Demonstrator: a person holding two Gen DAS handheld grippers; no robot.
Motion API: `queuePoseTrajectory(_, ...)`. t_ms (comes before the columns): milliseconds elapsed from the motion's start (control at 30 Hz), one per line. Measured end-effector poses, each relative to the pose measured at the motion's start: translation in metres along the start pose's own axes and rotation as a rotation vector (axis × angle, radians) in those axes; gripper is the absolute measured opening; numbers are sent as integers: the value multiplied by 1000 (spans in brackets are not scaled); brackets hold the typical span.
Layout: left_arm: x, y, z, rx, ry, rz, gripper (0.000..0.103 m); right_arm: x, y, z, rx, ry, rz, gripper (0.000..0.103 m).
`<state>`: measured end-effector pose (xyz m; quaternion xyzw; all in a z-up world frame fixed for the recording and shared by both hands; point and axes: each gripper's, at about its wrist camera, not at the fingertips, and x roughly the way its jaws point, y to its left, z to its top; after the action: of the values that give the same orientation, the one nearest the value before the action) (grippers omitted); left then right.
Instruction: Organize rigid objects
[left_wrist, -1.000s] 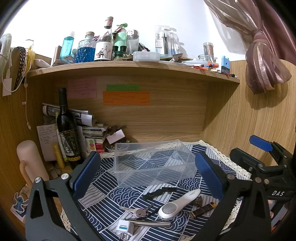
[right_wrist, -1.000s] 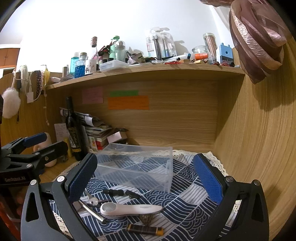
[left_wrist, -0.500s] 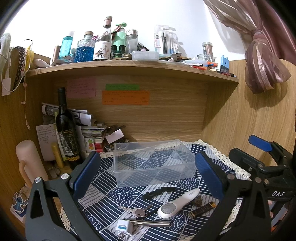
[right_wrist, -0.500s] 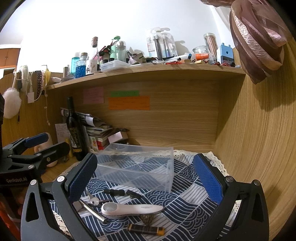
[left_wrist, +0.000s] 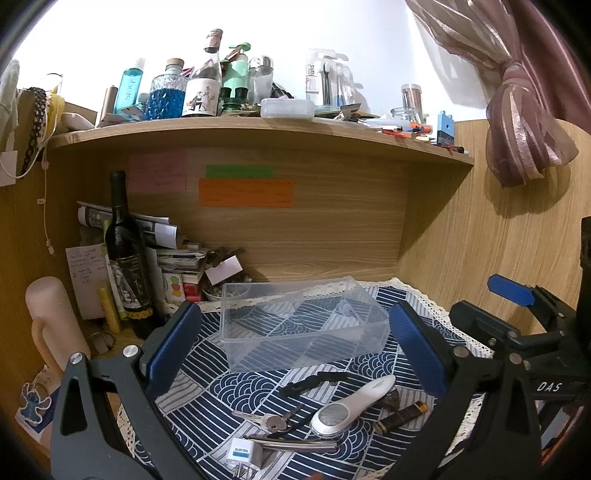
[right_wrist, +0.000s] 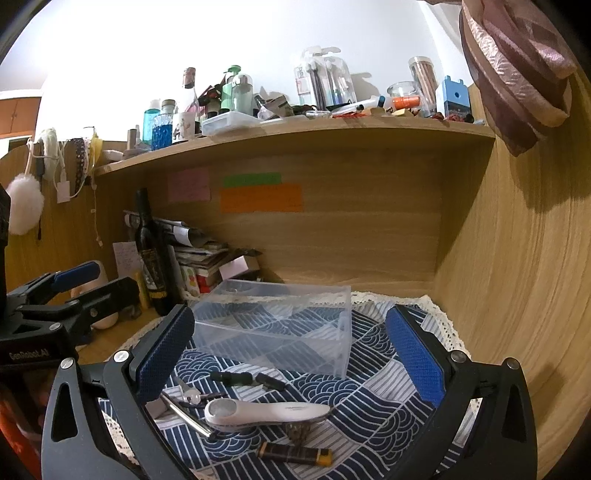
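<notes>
Now both hand-held grippers (left_wrist: 295, 347) (right_wrist: 288, 354) gape; clear divided box (left_wrist: 303, 332) holds nothing.

Clear box (left_wrist: 303, 325) on navy-and-white wave-patterned cloth (left_wrist: 207, 376).

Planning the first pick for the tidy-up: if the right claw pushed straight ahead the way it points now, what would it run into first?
Most likely the clear divided box, which sits centred between the open right claw fingers. The white handheld device and other small items lie lower, probably beneath that line, though depth is hard to judge.

One clear box (left_wrist: 303, 325), two tools (left_wrist: 295, 347).
</notes>
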<state>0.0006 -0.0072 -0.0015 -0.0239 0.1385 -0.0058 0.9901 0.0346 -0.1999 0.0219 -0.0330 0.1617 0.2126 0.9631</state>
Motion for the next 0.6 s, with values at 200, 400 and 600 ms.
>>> queuePoseTrajectory(200, 8, 18, -3, -21, 50, 29, 83, 9, -3, -6, -11, 38, 20, 98)
queuePoseTrajectory(400, 23, 42, -24, -43, 153, 76, 70, 31, -5, -25, -34, 152, 53, 81)
queuePoseTrajectory(600, 37, 59, -63, -60, 293, 97, 61, 54, -2, -52, -48, 279, 95, 77)
